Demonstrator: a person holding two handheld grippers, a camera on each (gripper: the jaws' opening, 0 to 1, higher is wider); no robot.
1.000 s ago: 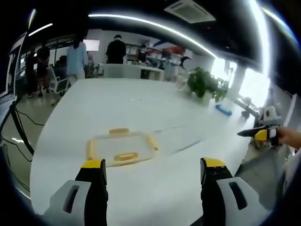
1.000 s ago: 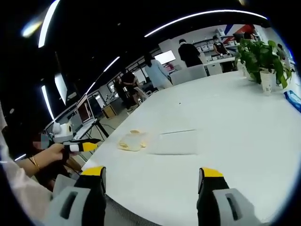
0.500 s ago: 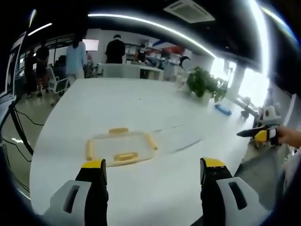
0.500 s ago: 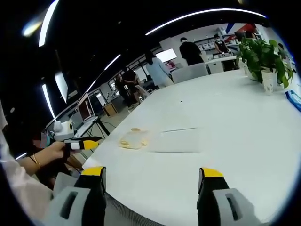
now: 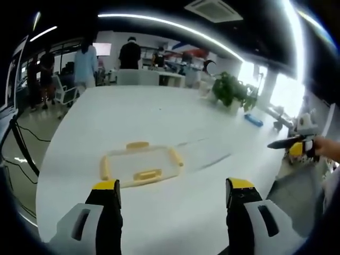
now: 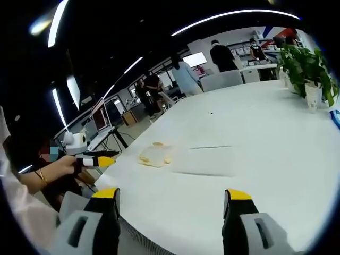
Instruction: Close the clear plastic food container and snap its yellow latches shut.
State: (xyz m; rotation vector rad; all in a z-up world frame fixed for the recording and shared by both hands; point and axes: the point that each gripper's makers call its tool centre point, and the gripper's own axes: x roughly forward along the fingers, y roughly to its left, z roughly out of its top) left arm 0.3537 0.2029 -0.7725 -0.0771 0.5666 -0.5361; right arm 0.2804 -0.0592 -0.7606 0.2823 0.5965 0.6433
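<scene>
Clear plastic food container with yellow latches (image 5: 141,165) sits flat on the white table (image 5: 159,114), well ahead of the left gripper (image 5: 169,186). Right gripper (image 6: 171,194) faces it from further off. Both have jaws spread wide and are carrying nothing, probably lined up to come in from either side

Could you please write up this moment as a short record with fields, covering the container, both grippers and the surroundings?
container: clear plastic food container with yellow latches, flat on the white table
loose piece: clear flat sheet, likely the lid, beside the container
left hand-held gripper: open, empty, short of the container
right hand-held gripper: open, empty, above the table edge
background: potted plant, blue object, people standing
</scene>
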